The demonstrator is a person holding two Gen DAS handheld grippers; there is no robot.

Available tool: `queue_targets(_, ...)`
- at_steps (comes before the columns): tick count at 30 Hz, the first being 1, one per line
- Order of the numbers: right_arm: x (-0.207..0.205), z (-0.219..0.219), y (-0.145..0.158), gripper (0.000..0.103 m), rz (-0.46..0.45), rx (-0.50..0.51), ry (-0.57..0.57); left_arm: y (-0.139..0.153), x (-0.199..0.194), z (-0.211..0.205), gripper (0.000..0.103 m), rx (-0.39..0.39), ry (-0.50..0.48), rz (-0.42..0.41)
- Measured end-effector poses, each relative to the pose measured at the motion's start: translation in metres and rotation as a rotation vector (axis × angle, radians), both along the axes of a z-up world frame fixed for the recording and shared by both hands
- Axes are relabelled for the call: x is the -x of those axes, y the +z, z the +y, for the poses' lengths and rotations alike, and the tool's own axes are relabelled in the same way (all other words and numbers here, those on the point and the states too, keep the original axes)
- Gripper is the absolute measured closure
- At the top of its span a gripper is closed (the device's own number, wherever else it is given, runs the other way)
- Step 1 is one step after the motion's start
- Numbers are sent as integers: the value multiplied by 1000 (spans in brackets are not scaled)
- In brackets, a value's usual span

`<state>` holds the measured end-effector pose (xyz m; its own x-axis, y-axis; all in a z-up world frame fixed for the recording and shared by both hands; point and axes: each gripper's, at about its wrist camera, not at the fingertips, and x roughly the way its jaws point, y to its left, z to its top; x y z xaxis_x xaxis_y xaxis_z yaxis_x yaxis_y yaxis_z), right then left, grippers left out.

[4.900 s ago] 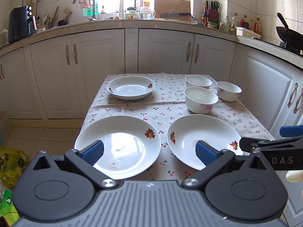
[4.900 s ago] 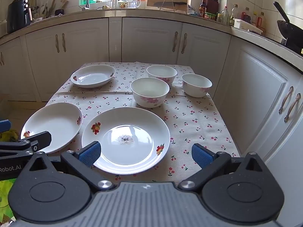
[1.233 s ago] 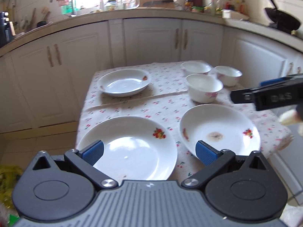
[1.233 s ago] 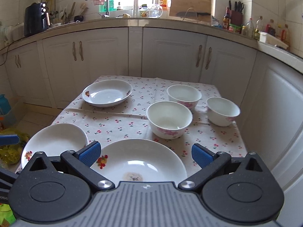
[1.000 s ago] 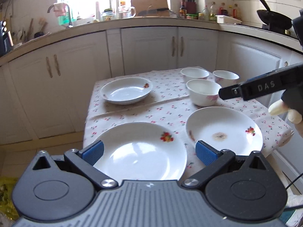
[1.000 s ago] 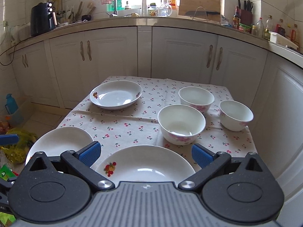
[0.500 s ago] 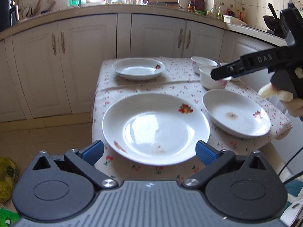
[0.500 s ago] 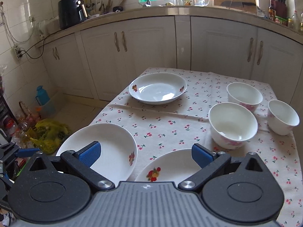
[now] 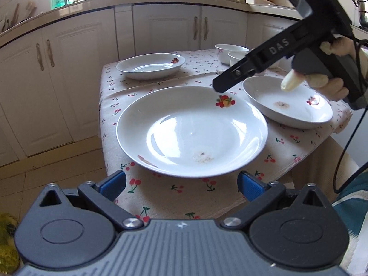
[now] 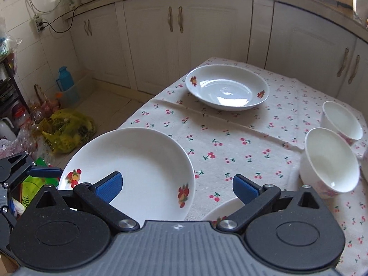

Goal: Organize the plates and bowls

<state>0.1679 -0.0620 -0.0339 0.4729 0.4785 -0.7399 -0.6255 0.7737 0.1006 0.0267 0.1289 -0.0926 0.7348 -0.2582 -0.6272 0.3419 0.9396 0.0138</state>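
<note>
Hovering: my left gripper (image 9: 181, 185), jaws apart, just short of the near plate (image 9: 192, 131).
Right gripper (image 10: 176, 187): jaws apart, above that plate's rim.
Second plate (image 9: 287, 102): right of my left jaws.
Bowls (image 10: 330, 161): beyond, right, on the table (image 10: 230, 142).

The left wrist camera is looking from just off the table's (image 9: 161, 197) near-left corner, facing across the cloth toward the cabinets (image 9: 76, 53), with the near plate (image 9: 192, 131) close below. The right wrist camera is sitting above the near edge of the table (image 10: 230, 142), angling left toward the far-left corner. Both are sharing the near plate (image 10: 142, 168) and the far plate (image 9: 150, 65) (image 10: 226, 87).
</note>
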Motion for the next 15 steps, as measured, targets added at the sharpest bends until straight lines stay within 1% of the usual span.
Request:
queue_targets(5, -14, 9, -10, 0, 38, 17, 24, -3, -5, 1, 1, -11, -38, -5)
queue_targets(7, -20, 11, -12, 1, 69, 12, 39, -3, -8, 2, 1, -7, -51, -1)
queue_targets(10, -30, 13, -14, 6, 108, 2, 51, -2, -10, 3, 1, 3, -67, -3)
queue_targets(15, -43, 16, -20, 20, 171, 2, 59, -3, -13, 3, 1, 0, -80, 0)
